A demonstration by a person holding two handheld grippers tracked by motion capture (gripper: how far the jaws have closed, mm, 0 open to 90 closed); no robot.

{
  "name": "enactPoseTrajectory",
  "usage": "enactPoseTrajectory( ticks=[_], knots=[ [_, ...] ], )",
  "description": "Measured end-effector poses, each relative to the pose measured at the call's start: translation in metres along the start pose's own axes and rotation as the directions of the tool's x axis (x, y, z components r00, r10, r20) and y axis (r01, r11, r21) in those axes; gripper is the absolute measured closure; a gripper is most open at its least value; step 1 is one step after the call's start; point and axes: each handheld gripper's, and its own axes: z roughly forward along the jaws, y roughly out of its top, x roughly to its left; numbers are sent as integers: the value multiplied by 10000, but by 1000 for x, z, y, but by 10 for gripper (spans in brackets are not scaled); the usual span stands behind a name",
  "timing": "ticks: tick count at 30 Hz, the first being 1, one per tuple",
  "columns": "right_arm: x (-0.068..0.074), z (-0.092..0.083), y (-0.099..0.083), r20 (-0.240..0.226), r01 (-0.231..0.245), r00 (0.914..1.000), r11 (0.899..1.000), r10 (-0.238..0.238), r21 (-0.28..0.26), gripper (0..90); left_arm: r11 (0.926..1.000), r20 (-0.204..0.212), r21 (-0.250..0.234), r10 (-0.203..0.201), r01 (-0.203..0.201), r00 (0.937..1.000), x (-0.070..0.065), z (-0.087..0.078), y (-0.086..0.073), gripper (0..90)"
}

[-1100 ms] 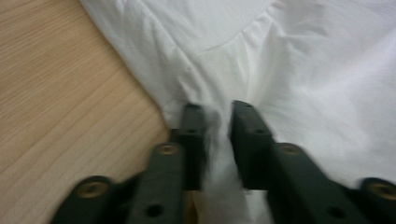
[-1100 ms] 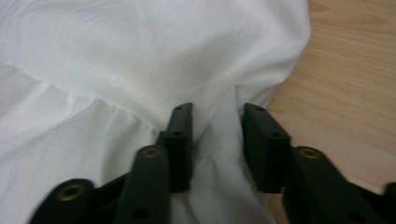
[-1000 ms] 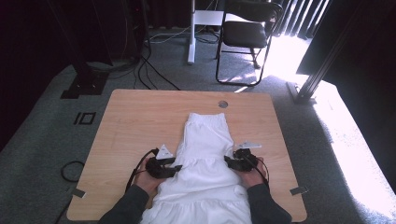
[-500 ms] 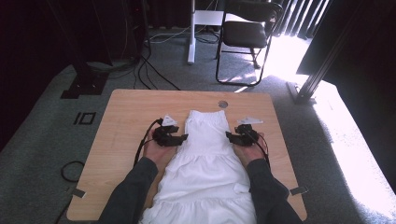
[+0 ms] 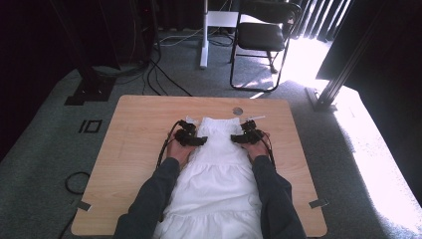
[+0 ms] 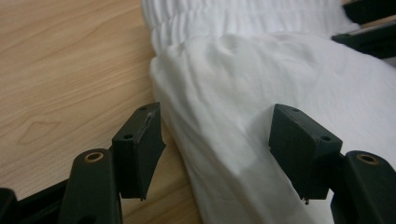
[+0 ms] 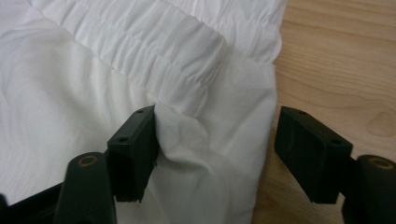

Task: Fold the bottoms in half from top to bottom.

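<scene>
A recording lab: wooden table (image 5: pixel 134 129) on grey carpet (image 5: pixel 45 154) (loose cables (image 5: pixel 164 82), folding chair (image 5: pixel 263 40), rig posts (image 5: pixel 343 74)).

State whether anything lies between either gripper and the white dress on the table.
Nothing visible does. The left gripper and right gripper each straddle an edge of the white dress, jaws open.

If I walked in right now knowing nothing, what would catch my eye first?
A white dress spread down the middle of a wooden table. A person's hands press a black left gripper and right gripper against its two edges near the gathered top, jaws just opened wide with cloth between them. Behind the table stands a black chair in bright sunlight.
</scene>
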Motion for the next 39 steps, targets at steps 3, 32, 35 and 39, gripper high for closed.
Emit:
enactPoseTrajectory(
  ticks=[3, 32, 35, 39],
  knots=[
    [6, 2, 2, 314, 284, 9991, 9996, -285, 28, 456, 9987, 177, 229, -464, 460, 9988, 5, 7, 0, 315],
    [8, -82, 67, -656, 223, 9970, 9620, -417, -2722, 835, 9839, 1344, -1651, 917, -689, 9867, 10, -75, 65, 865],
    [9, -99, 79, -620, 316, 9966, 9434, -551, -3301, 836, 9693, 1233, -2283, 1222, -917, 9848, 8, -97, 84, 865],
    [11, -131, 94, -782, 430, 9933, 9018, -847, -4300, 835, 9490, 1107, -2875, 1670, -1293, 9797, 1, -122, 100, 863]
  ],
)
